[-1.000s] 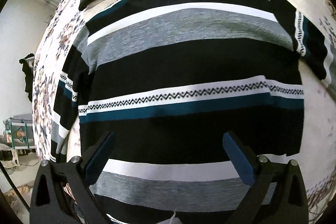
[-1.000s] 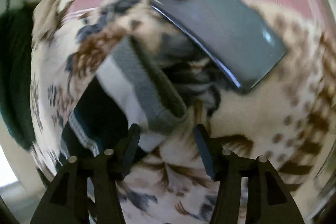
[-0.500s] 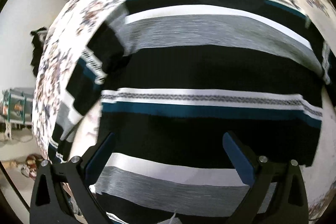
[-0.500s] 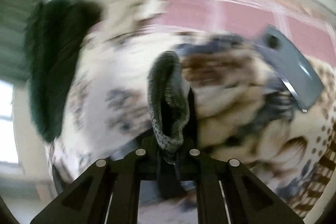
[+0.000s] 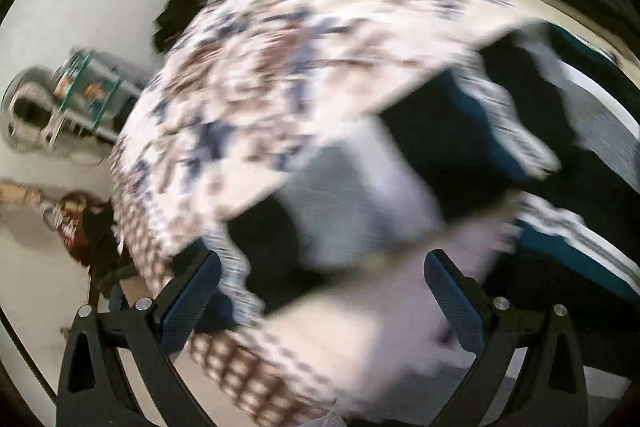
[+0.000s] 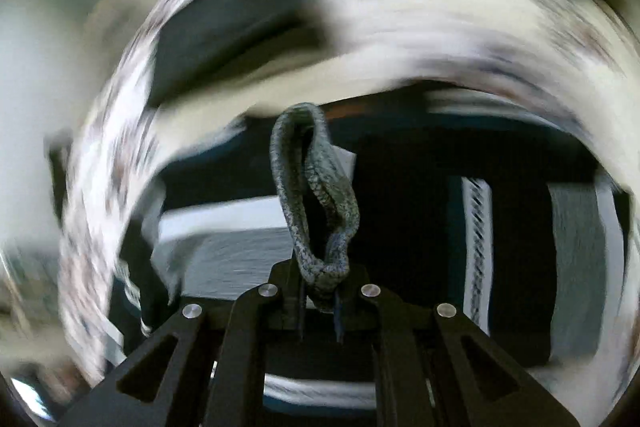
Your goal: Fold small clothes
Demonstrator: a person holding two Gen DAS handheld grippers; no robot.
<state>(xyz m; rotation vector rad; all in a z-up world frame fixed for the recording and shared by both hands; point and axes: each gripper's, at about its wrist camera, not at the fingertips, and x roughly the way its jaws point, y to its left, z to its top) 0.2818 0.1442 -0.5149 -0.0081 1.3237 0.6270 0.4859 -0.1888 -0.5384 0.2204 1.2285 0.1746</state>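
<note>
A striped sweater, black with white, grey and teal bands, lies on a floral bedspread [image 5: 280, 39]. In the blurred left wrist view its left sleeve [image 5: 360, 195] stretches between the wide-apart fingers of my left gripper [image 5: 320, 291], which is open and just above it. In the right wrist view my right gripper [image 6: 320, 311] is shut on the sleeve's grey cuff [image 6: 312, 203], held up as a loop over the sweater's body [image 6: 400, 211].
A dark folded garment [image 6: 224, 43] lies on the bedspread beyond the sweater's collar. The bed's left edge drops to a floor with a shelf unit [image 5: 88, 87] and clutter. Both views are motion-blurred.
My left gripper swung left from over the sweater's body to its left sleeve near the bed's edge. My right gripper shut on the right cuff and carried it over the sweater's body.
</note>
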